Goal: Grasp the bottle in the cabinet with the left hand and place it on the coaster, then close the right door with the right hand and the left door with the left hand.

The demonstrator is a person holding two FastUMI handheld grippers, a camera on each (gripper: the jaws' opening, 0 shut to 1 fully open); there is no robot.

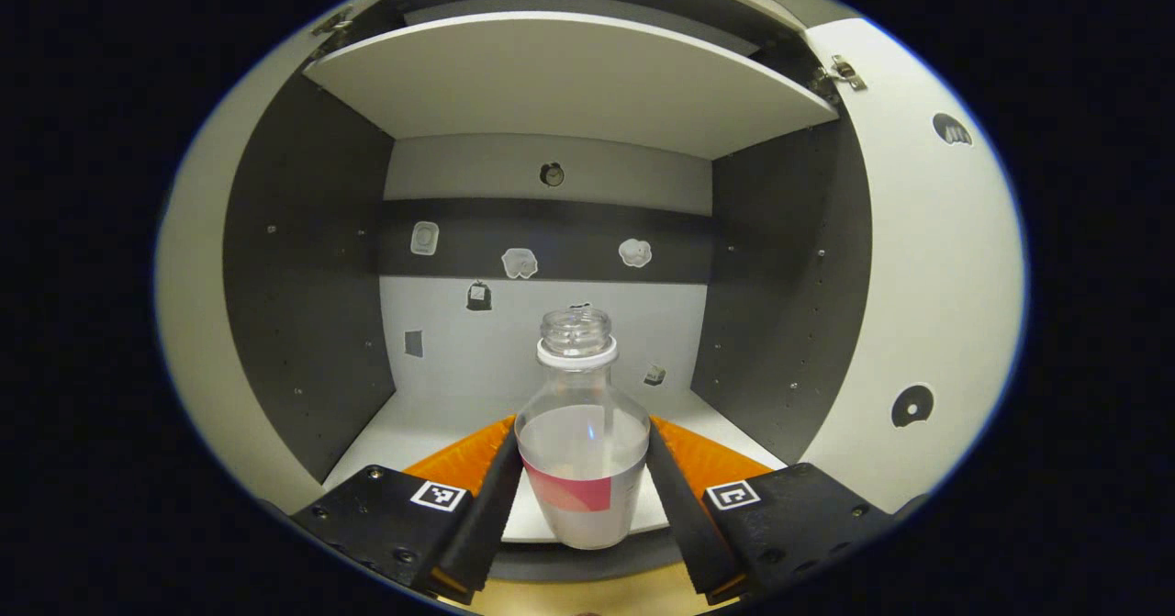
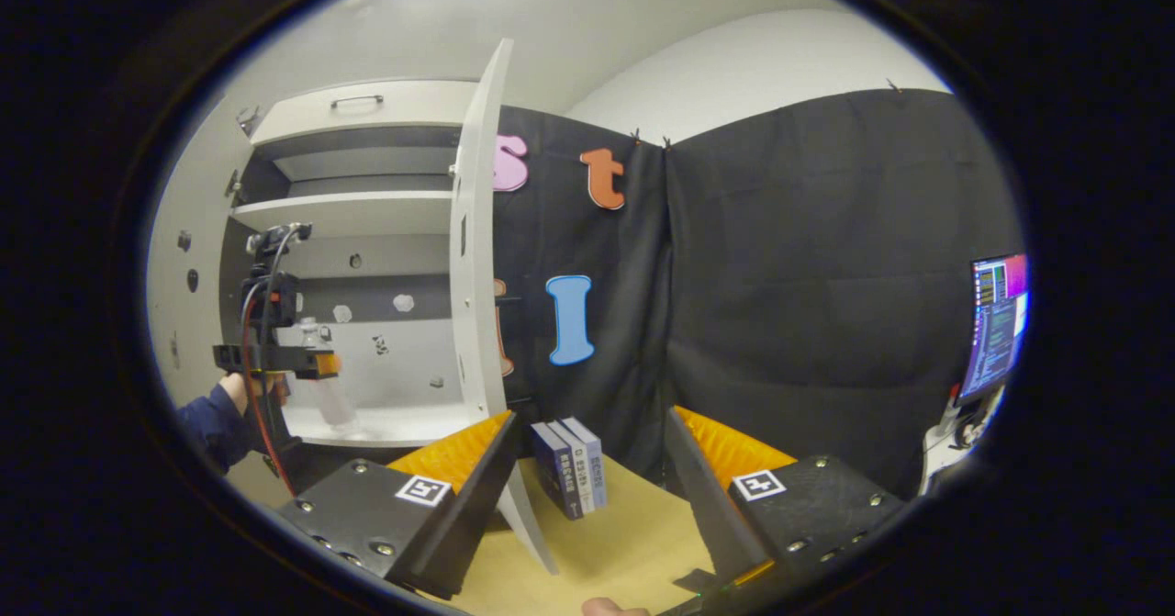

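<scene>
My left gripper (image 1: 582,483) bracketed the clear bottle (image 1: 581,451), jaws apparently touching its slick, light, rigid belly; right gripper (image 2: 587,469) gaped empty.

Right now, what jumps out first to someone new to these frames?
The clear bottle, uncapped with a red label, on the cabinet's lower shelf between the left gripper fingers, which close in on both its sides. Both doors stand open; the right door juts out edge-on. The right gripper hangs open over the table, with three books ahead.

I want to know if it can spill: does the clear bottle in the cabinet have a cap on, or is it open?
Open: the clear plastic bottle stands upright with its threaded mouth bare, no cap.
</scene>
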